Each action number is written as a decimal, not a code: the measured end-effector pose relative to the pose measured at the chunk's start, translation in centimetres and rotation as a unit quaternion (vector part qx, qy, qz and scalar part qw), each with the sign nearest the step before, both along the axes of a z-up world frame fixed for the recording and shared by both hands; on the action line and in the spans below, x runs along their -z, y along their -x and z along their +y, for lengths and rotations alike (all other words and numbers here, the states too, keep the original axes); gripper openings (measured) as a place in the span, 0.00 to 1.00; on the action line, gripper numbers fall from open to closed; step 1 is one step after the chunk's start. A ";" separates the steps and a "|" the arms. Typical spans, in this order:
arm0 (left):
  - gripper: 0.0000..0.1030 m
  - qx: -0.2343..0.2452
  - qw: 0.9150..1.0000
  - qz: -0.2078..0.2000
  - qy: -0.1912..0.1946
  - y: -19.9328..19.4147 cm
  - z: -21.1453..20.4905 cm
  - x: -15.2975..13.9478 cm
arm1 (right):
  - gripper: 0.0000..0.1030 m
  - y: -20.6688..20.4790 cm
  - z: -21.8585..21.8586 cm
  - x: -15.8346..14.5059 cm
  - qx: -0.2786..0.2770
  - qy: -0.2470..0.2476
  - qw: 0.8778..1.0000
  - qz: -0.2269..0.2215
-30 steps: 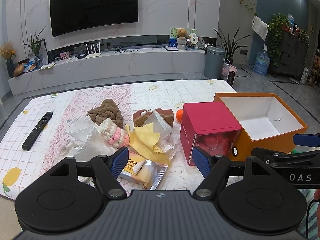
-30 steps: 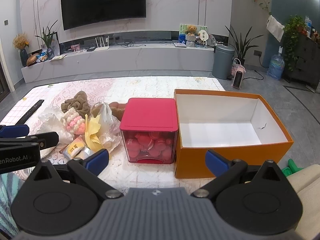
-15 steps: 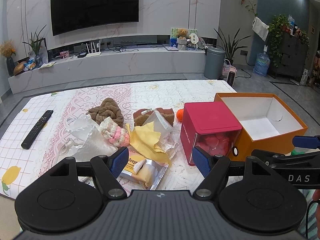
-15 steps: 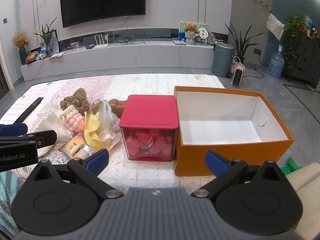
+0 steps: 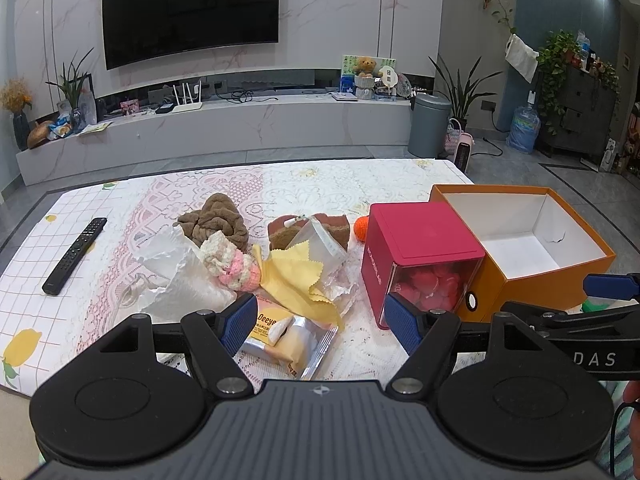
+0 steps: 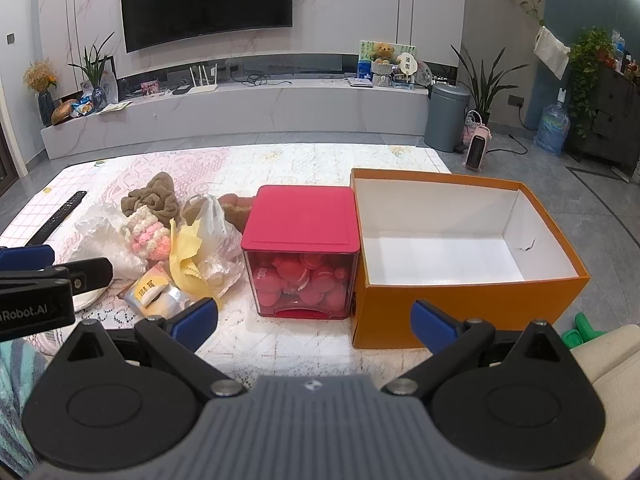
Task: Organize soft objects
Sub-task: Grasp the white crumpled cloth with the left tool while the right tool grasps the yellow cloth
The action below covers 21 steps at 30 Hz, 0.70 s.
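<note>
Both tools hang above the near edge of the table, neither touching anything. The left gripper (image 5: 320,320) has its jaws spread wide and holds nothing; a wrapped snack (image 5: 288,338) lies directly below and between its fingertips. The right gripper (image 6: 314,322) is likewise wide apart and empty, with bare lace cloth beneath it.

The soft items sit in a loose heap just ahead of the left gripper and well to the left of the right one. Noted in the heap: a brown towel (image 5: 218,220) at the far side, a pink and cream knitted piece (image 5: 232,266) resting against it, a yellow cloth (image 5: 298,280) draped over crumpled plastic, and white paper (image 5: 176,280) at the near left. A small orange ball (image 5: 360,230) lies behind the heap, beside the red box (image 6: 300,240).

The red box stands straight ahead of the right gripper, lid on, red rounds visible through its clear front. The orange box (image 6: 460,304) touches its right side and stands open and empty, ahead and to the right of the right gripper.

Judgement: the open box is placed as the receiving container, and nothing has gone into it. The left tool is better positioned for a first pick. The draped yellow cloth may drag neighbouring plastic along.
</note>
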<state>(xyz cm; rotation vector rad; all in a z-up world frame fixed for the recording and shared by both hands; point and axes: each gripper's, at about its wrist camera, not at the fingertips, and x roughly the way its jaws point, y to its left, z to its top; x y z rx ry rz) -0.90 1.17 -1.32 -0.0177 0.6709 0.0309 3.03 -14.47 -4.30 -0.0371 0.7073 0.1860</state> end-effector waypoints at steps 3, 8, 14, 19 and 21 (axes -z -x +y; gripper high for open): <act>0.83 -0.001 1.000 0.001 0.001 0.1 0.1 0.0 | 0.98 0.0 0.2 0.0 0.000 0.001 1.000 0.000; 0.81 -0.002 1.000 -0.001 -0.002 0.2 0.2 0.1 | 0.98 -0.1 0.2 0.1 0.000 0.001 1.000 -0.001; 0.69 -0.015 1.000 -0.001 -0.006 0.1 1.4 0.6 | 0.98 0.0 0.2 0.8 -0.018 -0.029 0.999 -0.024; 0.60 -0.023 1.000 0.002 -0.011 0.0 2.8 1.6 | 0.97 -0.9 1.7 1.7 -0.051 -0.025 0.998 -0.012; 0.57 -0.022 1.000 0.006 -0.013 -0.1 3.3 2.1 | 0.89 -1.2 2.7 2.1 -0.069 -0.024 0.997 -0.009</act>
